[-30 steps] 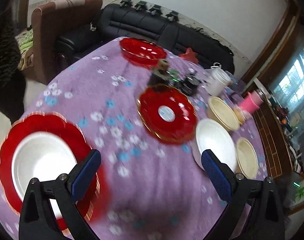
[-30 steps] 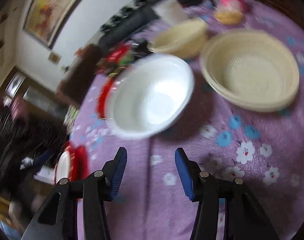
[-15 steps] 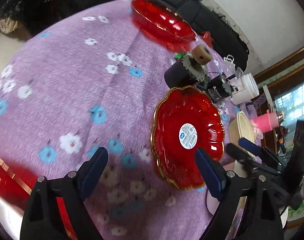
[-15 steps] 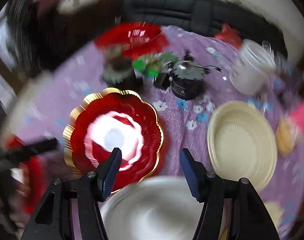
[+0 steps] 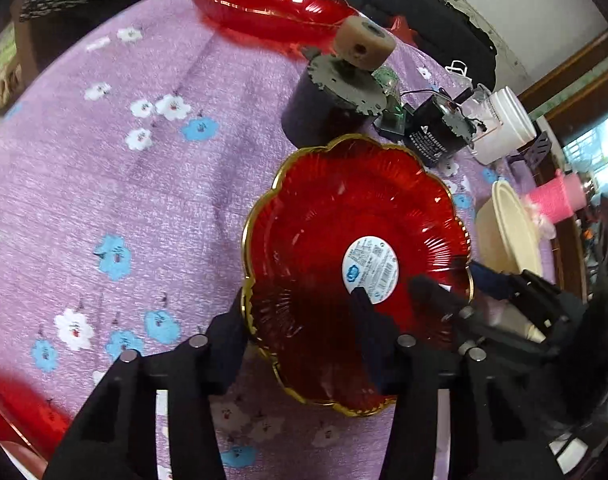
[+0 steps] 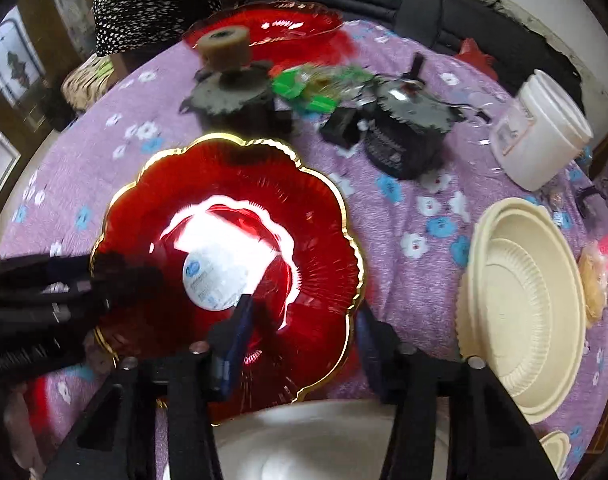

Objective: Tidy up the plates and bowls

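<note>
the red plate sits mid-table on the purple cloth, rim up, near a dark motor and left of the cream plates. both tongs straddle its rim: the left gripper has one finger under the near-left edge outside and the other over the inside by the round sticker, the jaws part-way in but whether they have bitten yet i cannot tell. the right gripper does the same at its side of the rim, one blue pad inside the well, the other finger outside below the gold edge; again a grip cannot be confirmed, the picture is blurred there. the plate looks like thin glossy plastic or glass: stiff, light, slick, and likely to chip or slip if pinched only at the scalloped lip, so i judge the hold is best taken deeper, pad flat on the ribbed wall with the rim seated well into the jaws, on opposite sides to keep it level. it is round, so no real long axis; it opens upward, flat on the cloth as far as shows. a white bowl lies just near of it, another red dish far back, a white tub far right
</note>
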### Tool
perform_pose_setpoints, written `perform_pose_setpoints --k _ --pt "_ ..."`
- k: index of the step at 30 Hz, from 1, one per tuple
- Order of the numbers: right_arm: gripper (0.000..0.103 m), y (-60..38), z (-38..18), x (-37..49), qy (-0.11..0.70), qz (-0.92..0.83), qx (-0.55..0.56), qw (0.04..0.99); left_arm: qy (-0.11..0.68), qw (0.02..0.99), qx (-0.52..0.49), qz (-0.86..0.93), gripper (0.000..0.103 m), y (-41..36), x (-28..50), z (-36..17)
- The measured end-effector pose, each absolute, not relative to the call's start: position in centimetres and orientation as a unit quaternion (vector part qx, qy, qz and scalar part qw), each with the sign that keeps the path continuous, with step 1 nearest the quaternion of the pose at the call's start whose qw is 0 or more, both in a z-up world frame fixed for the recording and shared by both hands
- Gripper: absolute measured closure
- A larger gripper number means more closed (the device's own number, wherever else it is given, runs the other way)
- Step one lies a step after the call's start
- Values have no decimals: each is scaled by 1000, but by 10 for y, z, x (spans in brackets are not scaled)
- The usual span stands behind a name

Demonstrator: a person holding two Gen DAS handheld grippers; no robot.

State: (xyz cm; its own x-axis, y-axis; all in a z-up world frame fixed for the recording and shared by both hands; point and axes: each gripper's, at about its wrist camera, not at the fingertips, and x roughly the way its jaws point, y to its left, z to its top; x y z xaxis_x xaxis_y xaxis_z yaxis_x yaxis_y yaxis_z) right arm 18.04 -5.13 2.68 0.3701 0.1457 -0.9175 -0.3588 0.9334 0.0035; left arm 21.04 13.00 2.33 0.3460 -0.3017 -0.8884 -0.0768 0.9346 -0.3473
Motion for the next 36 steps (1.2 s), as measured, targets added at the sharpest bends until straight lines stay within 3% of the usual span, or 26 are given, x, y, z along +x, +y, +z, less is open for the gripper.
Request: perform_pose_setpoints --k 2,4,8,24,36 --pt "77 -59 28 181 535 150 -85 827 565 804 -174 -67 65 135 208 25" --pt "84 -69 33 179 528 148 -60 834 560 806 -181 -66 70 140 205 27" --pt "89 -80 47 172 508 161 -5 846 549 813 -185 -64 71 146 192 37" --pt "89 -29 115 90 438 250 97 858 427 885 -186 -23 70 215 68 127" --pt "88 90 91 14 452 327 52 829 398 894 -192 81 69 301 -32 108"
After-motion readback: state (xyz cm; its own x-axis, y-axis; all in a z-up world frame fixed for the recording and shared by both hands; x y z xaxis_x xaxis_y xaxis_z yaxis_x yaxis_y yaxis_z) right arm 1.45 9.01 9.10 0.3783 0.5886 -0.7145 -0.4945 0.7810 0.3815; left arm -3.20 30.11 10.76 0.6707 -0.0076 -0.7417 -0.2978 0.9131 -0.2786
